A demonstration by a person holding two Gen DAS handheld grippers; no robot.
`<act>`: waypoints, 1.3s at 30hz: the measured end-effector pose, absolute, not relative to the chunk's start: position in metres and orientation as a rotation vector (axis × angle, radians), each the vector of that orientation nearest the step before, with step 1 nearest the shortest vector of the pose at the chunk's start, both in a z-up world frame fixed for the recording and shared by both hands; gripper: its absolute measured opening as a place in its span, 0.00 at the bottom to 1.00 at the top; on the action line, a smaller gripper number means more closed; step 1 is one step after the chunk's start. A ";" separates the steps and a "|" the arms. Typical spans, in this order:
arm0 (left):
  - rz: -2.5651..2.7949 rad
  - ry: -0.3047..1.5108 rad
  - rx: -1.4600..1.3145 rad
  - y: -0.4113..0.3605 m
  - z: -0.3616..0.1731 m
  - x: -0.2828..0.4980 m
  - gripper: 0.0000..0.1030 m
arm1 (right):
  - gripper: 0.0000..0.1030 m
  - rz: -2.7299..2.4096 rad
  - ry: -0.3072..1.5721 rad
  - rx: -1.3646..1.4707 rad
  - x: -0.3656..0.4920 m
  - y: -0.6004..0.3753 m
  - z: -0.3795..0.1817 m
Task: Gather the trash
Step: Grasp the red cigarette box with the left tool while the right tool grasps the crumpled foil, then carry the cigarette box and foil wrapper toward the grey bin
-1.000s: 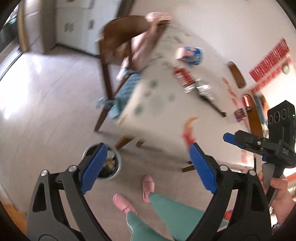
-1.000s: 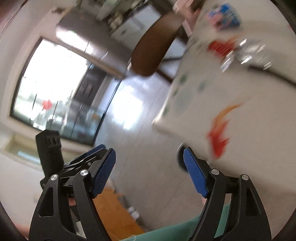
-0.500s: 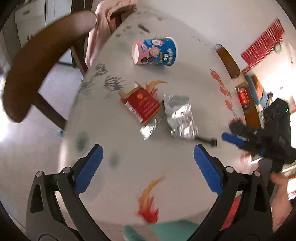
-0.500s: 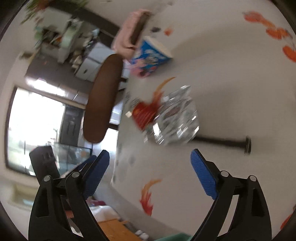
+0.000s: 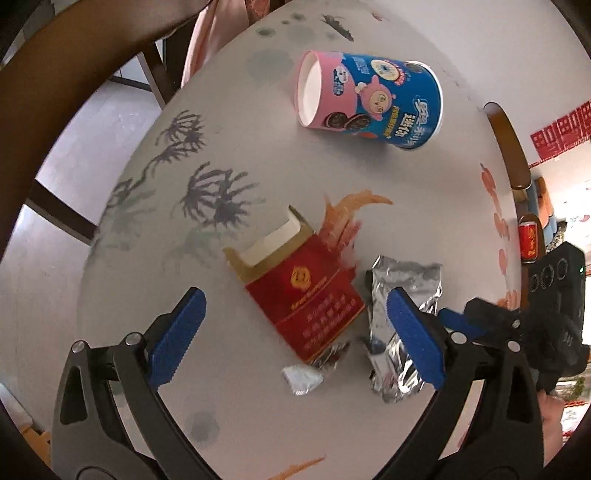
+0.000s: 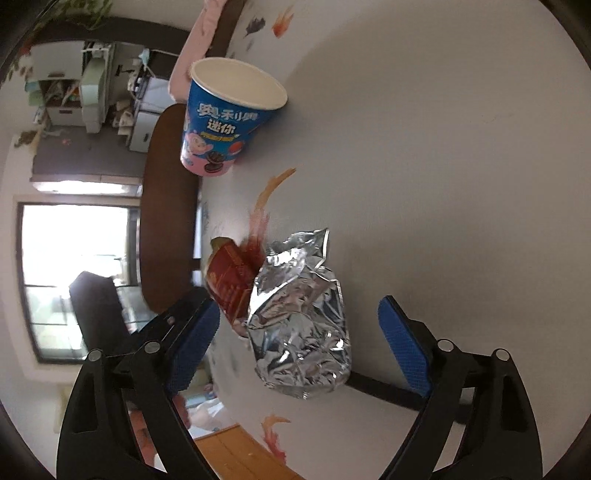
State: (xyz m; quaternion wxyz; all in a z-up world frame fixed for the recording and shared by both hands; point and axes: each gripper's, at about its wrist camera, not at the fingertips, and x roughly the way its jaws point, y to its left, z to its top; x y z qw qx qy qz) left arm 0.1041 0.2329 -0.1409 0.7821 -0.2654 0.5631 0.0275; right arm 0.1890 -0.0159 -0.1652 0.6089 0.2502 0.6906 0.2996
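On the white round table (image 5: 424, 177) lies an opened red cigarette box (image 5: 299, 295), with a small crumpled wrapper (image 5: 303, 378) at its near end. My left gripper (image 5: 295, 328) hovers open over the box, its pads clear of it on both sides. A crumpled silver foil bag (image 6: 299, 314) lies right of the box (image 6: 231, 284). My right gripper (image 6: 299, 347) straddles the bag with its jaws closing, and the pads do not touch the foil. A blue and pink paper cup (image 5: 369, 99) lies on its side farther back.
A dark wooden chair back (image 5: 55, 92) with a pink cloth (image 5: 207, 33) stands at the table's far left edge. A thin black rod (image 6: 384, 391) lies on the table under the foil bag. A red can (image 5: 528, 240) stands beyond the table's right rim.
Both grippers have swung from above the floor to low over the table, closing in on the box and the foil bag. The bin on the floor has left the view.
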 end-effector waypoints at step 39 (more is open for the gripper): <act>0.145 1.027 -0.557 0.271 -0.065 0.008 0.48 | 0.02 0.946 1.515 0.695 0.166 0.008 -0.104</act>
